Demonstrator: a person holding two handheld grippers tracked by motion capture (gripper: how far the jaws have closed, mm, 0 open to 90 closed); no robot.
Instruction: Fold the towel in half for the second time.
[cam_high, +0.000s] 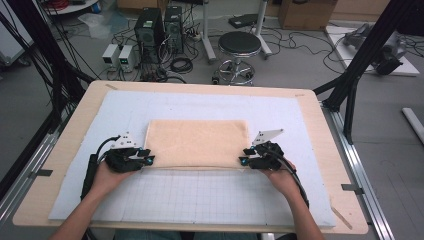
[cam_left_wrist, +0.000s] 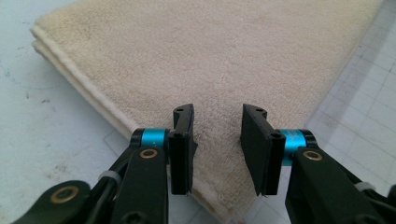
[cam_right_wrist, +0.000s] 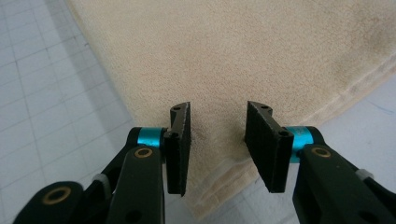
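Observation:
A cream towel (cam_high: 198, 142), folded into a flat rectangle, lies in the middle of the white mat (cam_high: 200, 197). My left gripper (cam_high: 148, 161) sits at the towel's near left corner. In the left gripper view it (cam_left_wrist: 217, 149) is open, with the towel's corner (cam_left_wrist: 219, 70) beneath and between its jaws. At the near right corner is my right gripper (cam_high: 241, 160). In the right gripper view it (cam_right_wrist: 218, 147) is open too, its jaws straddling the towel's (cam_right_wrist: 243, 51) corner. The folded edges show two layers.
The mat covers a wooden table (cam_high: 325, 150) and carries a printed grid on its near half. Beyond the table stand a black stool (cam_high: 239, 45), computer towers (cam_high: 152, 27) and cables on the floor. Black frame posts (cam_high: 360, 60) rise at both sides.

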